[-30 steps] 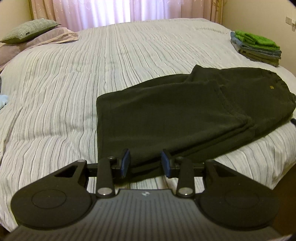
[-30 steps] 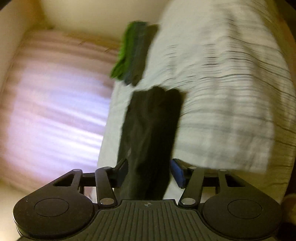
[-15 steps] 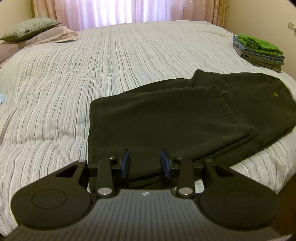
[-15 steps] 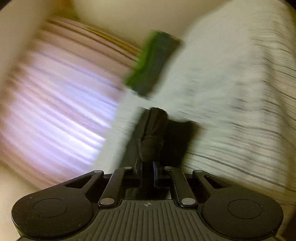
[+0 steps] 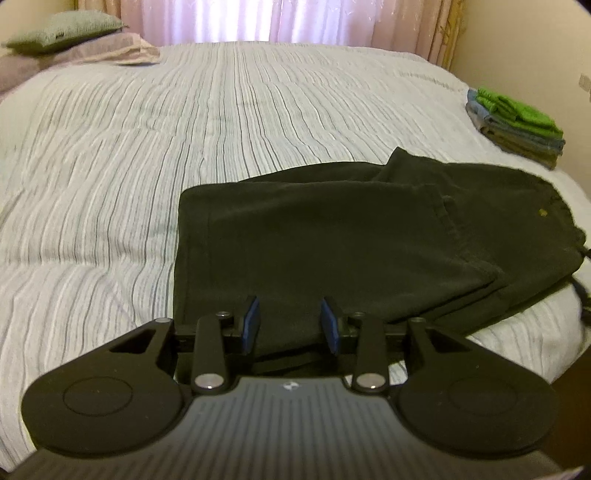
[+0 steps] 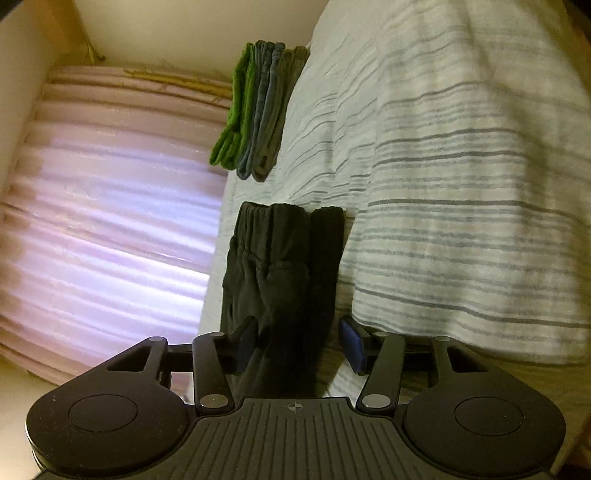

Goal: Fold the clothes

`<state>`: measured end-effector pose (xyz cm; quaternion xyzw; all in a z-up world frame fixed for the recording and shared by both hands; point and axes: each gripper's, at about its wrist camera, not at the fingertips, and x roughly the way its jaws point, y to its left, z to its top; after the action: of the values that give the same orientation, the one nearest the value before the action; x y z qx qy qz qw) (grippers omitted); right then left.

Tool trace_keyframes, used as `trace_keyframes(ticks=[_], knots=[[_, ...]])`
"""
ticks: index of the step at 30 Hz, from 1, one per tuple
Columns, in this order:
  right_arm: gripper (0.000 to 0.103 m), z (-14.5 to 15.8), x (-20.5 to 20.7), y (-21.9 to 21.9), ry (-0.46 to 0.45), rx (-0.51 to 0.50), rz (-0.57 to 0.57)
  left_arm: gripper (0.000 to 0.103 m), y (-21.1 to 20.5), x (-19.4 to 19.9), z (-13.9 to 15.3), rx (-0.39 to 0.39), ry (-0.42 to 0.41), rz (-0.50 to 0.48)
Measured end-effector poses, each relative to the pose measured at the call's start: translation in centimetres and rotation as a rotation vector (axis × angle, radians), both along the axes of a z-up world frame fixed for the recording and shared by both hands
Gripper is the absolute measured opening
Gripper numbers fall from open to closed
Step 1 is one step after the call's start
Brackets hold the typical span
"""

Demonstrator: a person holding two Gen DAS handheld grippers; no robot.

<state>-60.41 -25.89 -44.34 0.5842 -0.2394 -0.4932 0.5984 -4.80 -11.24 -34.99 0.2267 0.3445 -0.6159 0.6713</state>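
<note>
Mid-fold on dark pants [image 5: 332, 243] near the folded stack [image 5: 517, 125]: right gripper [image 6: 299, 343] opening off waistband, left gripper [image 5: 290, 325] released; next regrip for second fold

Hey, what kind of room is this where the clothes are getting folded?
Most likely a bedroom. A wide bed with a striped bedspread fills the view, pillows lie at its far corner, and pink curtains cover a window behind it. Dark trousers and a stack of folded clothes lie on the bed.
</note>
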Motion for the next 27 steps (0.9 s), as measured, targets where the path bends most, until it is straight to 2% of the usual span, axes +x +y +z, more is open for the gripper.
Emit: trace_keyframes(ticks=[3,6,8,9,10,12,13,16,20,21,22,23,27], knots=[[0.053,-0.4,0.0,-0.7,-0.014,-0.043,0.002,0.032,0.3,0.8,-0.1,-0.001,0.052,0.015],[0.053,0.9,0.2,-0.4,-0.002,-0.095,0.008,0.032,0.4,1.4,0.0,-0.004,0.086,0.027],[0.053,2.1,0.4,0.1,0.039,-0.101,0.007,0.032,0.4,1.5,0.1,-0.006,0.093,0.032],[0.051,2.6,0.5,0.3,0.06,-0.103,0.006,0.032,0.4,1.6,0.1,-0.006,0.096,0.033],[0.045,3.0,0.6,0.8,0.072,-0.117,0.008,0.032,0.4,1.6,0.1,-0.007,0.098,0.034],[0.045,3.6,1.0,0.7,0.068,-0.16,0.014,0.032,0.3,1.6,0.1,-0.009,0.101,0.033],[0.045,3.7,1.2,0.3,0.078,-0.15,0.017,0.032,0.3,1.6,0.0,-0.009,0.102,0.032],[0.045,1.6,1.5,-1.7,0.073,-0.001,0.028,0.032,0.3,1.7,0.0,-0.011,0.112,0.03],[0.045,1.1,2.0,-2.1,0.072,-0.014,0.033,0.032,0.3,2.3,-0.1,-0.01,0.144,0.034],[0.036,1.4,2.2,-2.3,0.097,-0.011,0.04,0.032,0.3,2.4,-0.2,-0.009,0.154,0.038],[0.024,1.7,2.5,-2.6,0.131,-0.006,0.049,0.031,0.3,2.5,-0.4,-0.01,0.163,0.042],[0.023,2.0,2.8,-2.9,0.165,-0.001,0.058,0.03,0.3,2.6,-0.4,-0.012,0.169,0.043],[0.015,6.2,6.0,-3.3,0.495,-0.004,0.078,0.028,0.8,3.3,-0.2,-0.02,0.183,0.046]])
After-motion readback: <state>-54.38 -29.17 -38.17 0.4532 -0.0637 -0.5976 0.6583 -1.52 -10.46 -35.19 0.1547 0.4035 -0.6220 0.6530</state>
